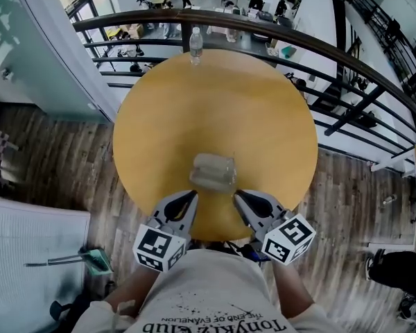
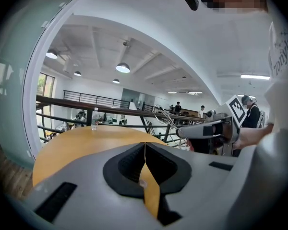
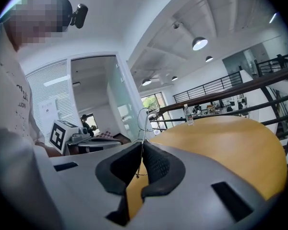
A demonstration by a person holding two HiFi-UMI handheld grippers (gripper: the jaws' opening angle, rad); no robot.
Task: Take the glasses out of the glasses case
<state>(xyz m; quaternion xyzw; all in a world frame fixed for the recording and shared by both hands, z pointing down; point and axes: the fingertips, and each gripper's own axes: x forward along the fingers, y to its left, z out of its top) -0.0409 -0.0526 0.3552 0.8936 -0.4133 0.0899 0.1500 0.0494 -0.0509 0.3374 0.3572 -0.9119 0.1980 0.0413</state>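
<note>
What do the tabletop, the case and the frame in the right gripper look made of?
Tabletop: wood or wood-look laminate, matte honey-yellow, no clear grain. Glasses case: pale, seemingly translucent plastic, though blurred. Glasses frame, pinched in the right gripper: probably thin bare metal wire, judging by its fine loop.

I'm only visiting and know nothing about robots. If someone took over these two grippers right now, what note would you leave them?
Left gripper: shut, empty, at the near edge of the table.
Right gripper: shut on the thin wire glasses, rim looping above its jaws.
Glasses case: on the table just ahead of both grippers; open or closed, I cannot tell.
Done: glasses appear to be out of the case.
Left: probably set them down on the table.
</note>
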